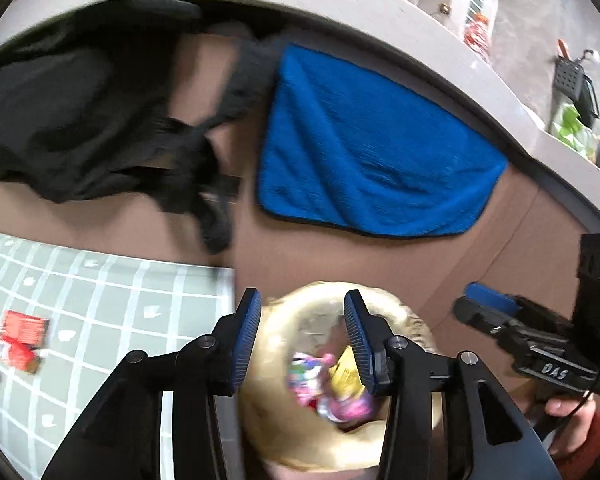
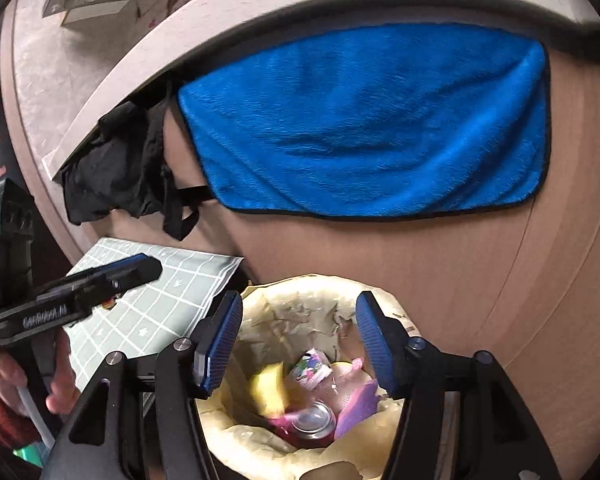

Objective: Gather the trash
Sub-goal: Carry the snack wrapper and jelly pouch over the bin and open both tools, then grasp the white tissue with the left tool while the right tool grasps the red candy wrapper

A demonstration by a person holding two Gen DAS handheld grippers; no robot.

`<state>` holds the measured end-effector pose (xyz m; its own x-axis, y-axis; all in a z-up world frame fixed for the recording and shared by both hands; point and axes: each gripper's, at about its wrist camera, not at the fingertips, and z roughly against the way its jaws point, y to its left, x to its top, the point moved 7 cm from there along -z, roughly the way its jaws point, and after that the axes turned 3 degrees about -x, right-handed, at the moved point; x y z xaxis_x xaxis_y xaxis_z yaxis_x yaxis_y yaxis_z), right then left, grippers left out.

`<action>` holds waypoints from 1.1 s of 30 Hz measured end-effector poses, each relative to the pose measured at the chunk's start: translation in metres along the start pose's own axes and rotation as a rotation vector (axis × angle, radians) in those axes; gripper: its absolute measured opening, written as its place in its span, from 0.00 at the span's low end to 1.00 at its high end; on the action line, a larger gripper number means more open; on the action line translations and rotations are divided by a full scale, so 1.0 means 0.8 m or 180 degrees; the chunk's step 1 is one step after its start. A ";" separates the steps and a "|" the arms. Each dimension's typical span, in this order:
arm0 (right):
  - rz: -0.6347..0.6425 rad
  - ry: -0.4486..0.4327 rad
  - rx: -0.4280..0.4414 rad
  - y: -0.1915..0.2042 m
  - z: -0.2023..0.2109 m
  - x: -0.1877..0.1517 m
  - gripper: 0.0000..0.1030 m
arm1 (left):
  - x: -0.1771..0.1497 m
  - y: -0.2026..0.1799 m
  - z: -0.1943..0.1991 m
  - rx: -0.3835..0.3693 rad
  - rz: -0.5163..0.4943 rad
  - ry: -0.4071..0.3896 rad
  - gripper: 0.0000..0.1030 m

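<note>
Trash bin (image 2: 260, 436), lined with a pale yellowish bag, on the floor against a brown cabinet front (image 2: 480, 280), directly below both tongs. Contents, partly hidden by the tong fingers: one drink can (image 2: 314, 424), top end up; one yellow wrapper (image 2: 266, 390), blurred; one printed pink-and-white packet (image 2: 312, 368); pink wrapping (image 2: 360, 400) to the can's right. Near rim of bin cut off at the frame's lower edge.

Left tongs (image 1: 300, 344): jaws parted, nothing between the pads, poised over the bin mouth.
Right tongs (image 2: 298, 344): jaws set wide, nothing gripped, likewise over the bin.
Each wrist view shows the other tongs from the side, with part of a hand (image 2: 60, 388) and a red sleeve.

Floor mat (image 1: 100, 300), grey-green with white grid, left of bin. On it, well apart from the bin: one red packet (image 1: 20, 340), print unreadable.

Blue towel (image 2: 364, 128), hung over the cabinet front above the bin. Black cloth (image 1: 80, 112) hung beside it, shape hard to make out through blur.
</note>
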<state>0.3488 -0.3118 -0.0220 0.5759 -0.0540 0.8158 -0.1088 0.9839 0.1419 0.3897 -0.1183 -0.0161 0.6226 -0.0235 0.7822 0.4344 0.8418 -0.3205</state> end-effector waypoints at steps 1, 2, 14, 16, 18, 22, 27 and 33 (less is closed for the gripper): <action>0.0043 -0.0039 -0.0029 0.006 0.004 0.002 0.55 | 0.000 0.010 0.009 0.0053 0.0001 -0.0023 0.43; 0.0087 -0.0079 -0.0053 0.013 0.007 0.006 0.55 | 0.001 0.022 0.019 0.0119 0.0011 -0.0049 0.43; 0.0580 -0.0302 0.0077 0.152 0.001 0.040 0.55 | 0.004 0.196 0.167 0.0842 0.0288 -0.0435 0.43; 0.0659 -0.0315 0.0146 0.182 -0.007 0.041 0.55 | -0.001 0.234 0.192 0.0985 0.0339 -0.0469 0.43; 0.0740 -0.0308 0.0195 0.211 -0.016 0.039 0.55 | -0.009 0.265 0.211 0.1079 0.0444 -0.0496 0.43; 0.0949 -0.0209 0.0338 0.267 -0.038 0.031 0.55 | -0.031 0.337 0.247 0.1182 0.0800 -0.0537 0.44; 0.1045 -0.0045 0.0630 0.321 -0.062 0.018 0.55 | -0.065 0.389 0.249 0.1105 0.1059 -0.0416 0.50; 0.1208 0.0105 0.0834 0.368 -0.082 -0.001 0.55 | -0.109 0.398 0.191 0.0946 0.0952 0.0129 0.51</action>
<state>0.3692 -0.0106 -0.0176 0.4808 0.3114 0.8197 -0.5157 0.8565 -0.0229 0.3746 0.2342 -0.1046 0.7205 0.2292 0.6545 0.0278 0.9335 -0.3575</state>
